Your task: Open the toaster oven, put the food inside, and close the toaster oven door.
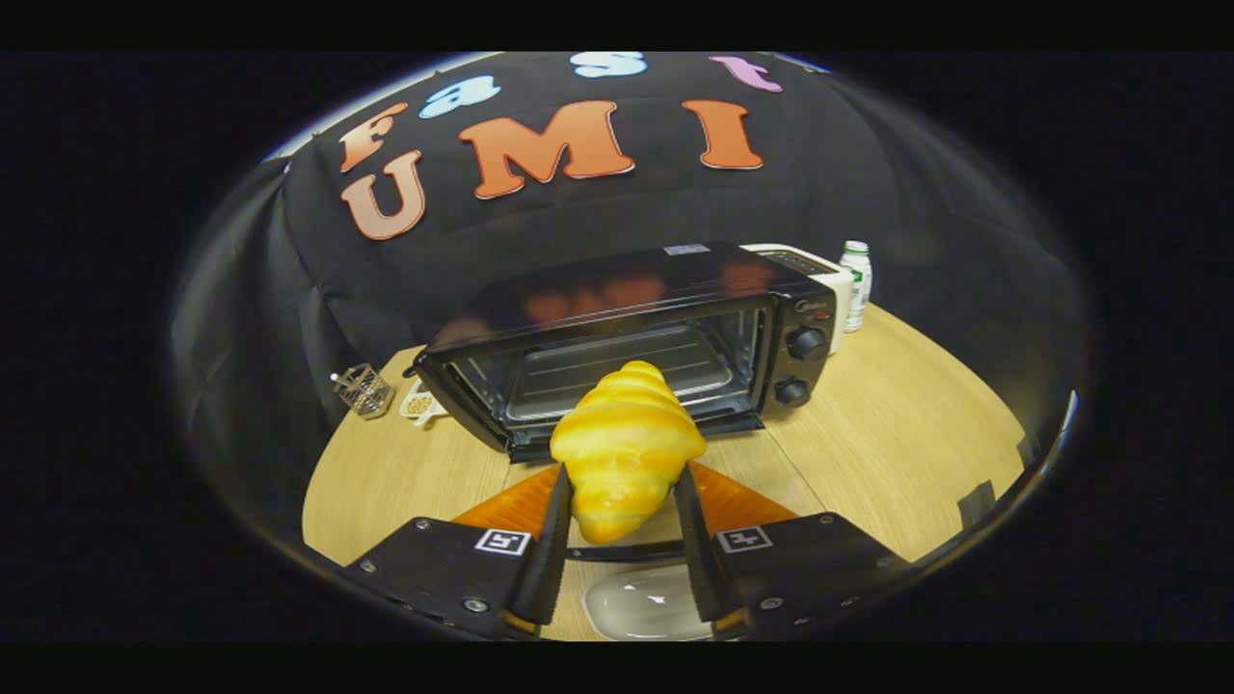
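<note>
1. Gripper view: gripper (625, 501) is clenched on a croissant (627, 445), one finger pressing each flank, so the pastry sits pinched between them with its narrow tip pointing back toward the camera and its broad end aimed forward.
2. Just beyond the croissant stands the toaster oven (627, 337) on the wooden table (897, 434). Its cavity is exposed and a wire rack (617, 371) shows inside. The door seems to be folded down at the front, though the croissant hides most of it, so I cannot be certain how flat it lies.
3. Two control knobs (806, 364) sit on the oven's right panel. A small bottle (855, 281) stands behind that right corner, and a wire holder (364, 389) and a small dish (420, 403) lie beside the oven's left side.
4. Judged step: the opening looks done and the loading is in hand, with the food carried up to the mouth but not yet inside.
5. Next move, as I judge it: carry the croissant straight forward over the lowered door, keep it above the rack, set it down there, then spread the fingers and back out before shutting the door.
</note>
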Available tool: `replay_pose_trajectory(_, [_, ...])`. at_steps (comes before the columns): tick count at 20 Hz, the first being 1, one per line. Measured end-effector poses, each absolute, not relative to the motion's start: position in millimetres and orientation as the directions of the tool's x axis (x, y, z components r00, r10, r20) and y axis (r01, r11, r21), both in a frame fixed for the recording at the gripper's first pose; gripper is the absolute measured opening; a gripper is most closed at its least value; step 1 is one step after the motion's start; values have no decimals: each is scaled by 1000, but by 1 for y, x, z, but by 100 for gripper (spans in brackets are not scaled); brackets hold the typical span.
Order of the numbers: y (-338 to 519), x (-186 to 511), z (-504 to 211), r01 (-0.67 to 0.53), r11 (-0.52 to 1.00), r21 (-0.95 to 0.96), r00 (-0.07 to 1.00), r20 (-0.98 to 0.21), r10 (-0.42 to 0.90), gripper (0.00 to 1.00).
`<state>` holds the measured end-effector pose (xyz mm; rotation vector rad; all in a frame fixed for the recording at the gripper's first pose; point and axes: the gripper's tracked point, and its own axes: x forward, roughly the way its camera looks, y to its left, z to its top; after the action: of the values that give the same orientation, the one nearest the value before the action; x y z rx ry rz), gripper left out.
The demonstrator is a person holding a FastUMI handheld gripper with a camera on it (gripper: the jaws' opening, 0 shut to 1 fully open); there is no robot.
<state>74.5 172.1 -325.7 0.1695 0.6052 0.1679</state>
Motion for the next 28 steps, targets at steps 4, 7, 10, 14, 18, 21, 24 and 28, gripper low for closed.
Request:
replay_pose_trajectory(4, [182, 105, -337, -112, 938, 328, 785, -549, 285, 55])
replay_pose_trajectory(7, [189, 124, -340, -107, 905, 412, 785, -524, 332, 55])
replay_pose_trajectory(10, [194, 139, -344, -106, 883, 458, 779, -513, 360, 55])
replay_pose_trajectory(14, [200, 160, -351, -96, 863, 495, 774, -508, 377, 55])
replay_pose_trajectory(18, [207, 177, -362, -80, 845, 529, 767, -509, 392, 60])
replay_pose_trajectory(21, [215, 185, -365, -87, 834, 544, 767, -498, 405, 70])
replay_pose_trajectory(24, [216, 181, -353, -114, 833, 541, 787, -463, 408, 83])
replay_pose_trajectory(28, [209, 166, -350, -122, 856, 502, 794, -469, 387, 98])
